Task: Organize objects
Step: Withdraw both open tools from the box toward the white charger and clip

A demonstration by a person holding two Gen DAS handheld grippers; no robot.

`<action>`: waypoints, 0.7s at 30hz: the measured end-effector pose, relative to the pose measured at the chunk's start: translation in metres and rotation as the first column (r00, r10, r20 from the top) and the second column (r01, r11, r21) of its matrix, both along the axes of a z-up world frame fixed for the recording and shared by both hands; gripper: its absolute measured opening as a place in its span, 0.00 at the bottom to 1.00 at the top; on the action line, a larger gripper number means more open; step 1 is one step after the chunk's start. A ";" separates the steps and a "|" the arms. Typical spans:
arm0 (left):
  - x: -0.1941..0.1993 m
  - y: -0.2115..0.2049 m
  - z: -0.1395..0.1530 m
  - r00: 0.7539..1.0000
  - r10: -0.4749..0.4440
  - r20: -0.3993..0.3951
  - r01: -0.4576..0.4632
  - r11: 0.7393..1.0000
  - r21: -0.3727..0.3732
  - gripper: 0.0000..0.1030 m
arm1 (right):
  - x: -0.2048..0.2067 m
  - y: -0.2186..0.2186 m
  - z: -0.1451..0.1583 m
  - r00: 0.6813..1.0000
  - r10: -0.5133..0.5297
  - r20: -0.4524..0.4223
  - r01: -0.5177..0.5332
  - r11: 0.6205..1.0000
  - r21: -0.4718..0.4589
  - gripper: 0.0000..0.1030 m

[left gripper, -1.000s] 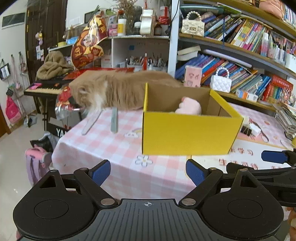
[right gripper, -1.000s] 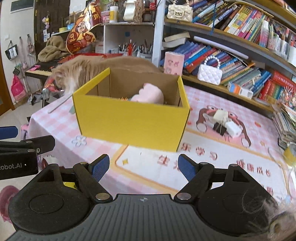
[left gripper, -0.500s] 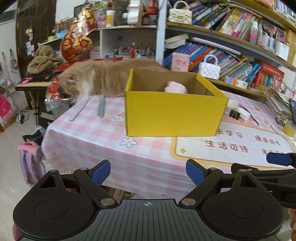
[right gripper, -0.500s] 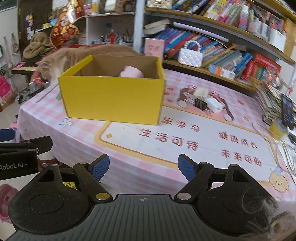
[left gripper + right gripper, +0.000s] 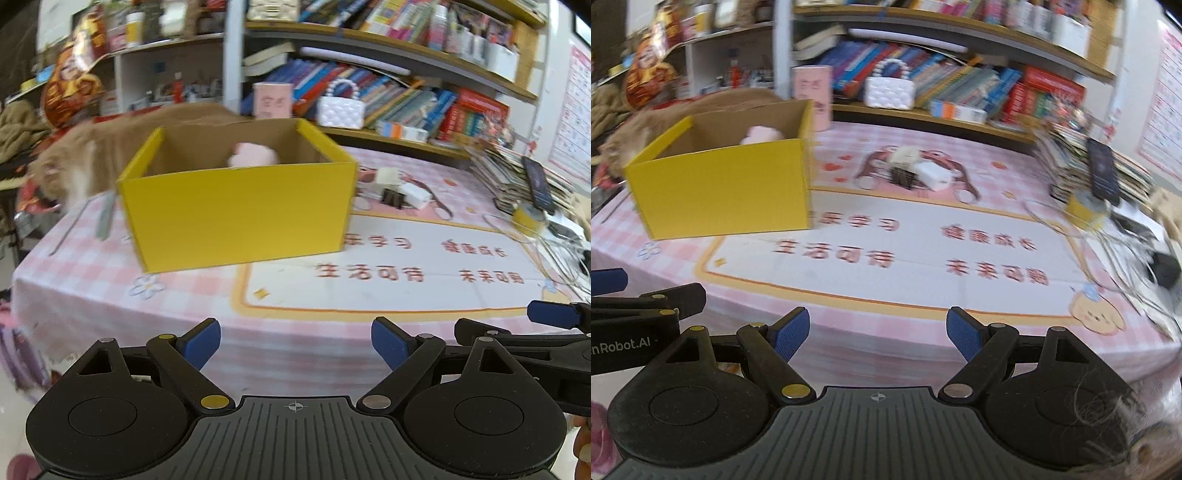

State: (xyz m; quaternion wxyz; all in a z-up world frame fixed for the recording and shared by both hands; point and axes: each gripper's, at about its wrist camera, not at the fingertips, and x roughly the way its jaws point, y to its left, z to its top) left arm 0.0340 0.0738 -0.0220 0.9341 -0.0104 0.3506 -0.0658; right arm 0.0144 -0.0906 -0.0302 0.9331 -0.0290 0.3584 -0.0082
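A yellow cardboard box [image 5: 236, 210] [image 5: 724, 192] stands on the left half of the pink checked table, with a pink plush toy [image 5: 255, 155] [image 5: 761, 134] inside it. Behind the box on the right lies a small pile: a white charger block [image 5: 932, 175] [image 5: 413, 194], a black binder clip [image 5: 901, 179] [image 5: 393, 197] and a pale block [image 5: 905, 155]. My left gripper [image 5: 293, 345] hangs open and empty before the table's front edge. My right gripper [image 5: 875, 338] is open and empty too, just to the right of the left one.
An orange cat [image 5: 92, 155] lies behind the box at the table's left edge. A book stack with a phone [image 5: 1102, 170], a yellow tape roll [image 5: 1086, 210] and loose cables [image 5: 1126, 266] crowd the right side. Bookshelves [image 5: 406, 92] line the back. A printed mat [image 5: 905, 254] covers the near middle.
Both views have swung right and drawn back from the box, so more of the printed mat and the right side of the table shows. Both grippers stay open and empty.
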 end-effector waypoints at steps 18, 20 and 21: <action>0.068 -0.102 -0.008 0.992 -0.113 -0.059 0.114 0.993 0.012 0.88 | 0.054 -0.103 -0.010 0.990 -0.129 -0.065 0.130 0.991 0.018 0.78; 0.076 -0.110 -0.008 0.992 -0.107 -0.063 0.108 0.994 0.011 0.88 | 0.064 -0.111 -0.011 0.990 -0.122 -0.067 0.124 0.992 0.023 0.78; 0.081 -0.115 -0.009 0.993 -0.103 -0.065 0.105 0.994 0.013 0.88 | 0.070 -0.116 -0.011 0.991 -0.118 -0.067 0.120 0.993 0.025 0.78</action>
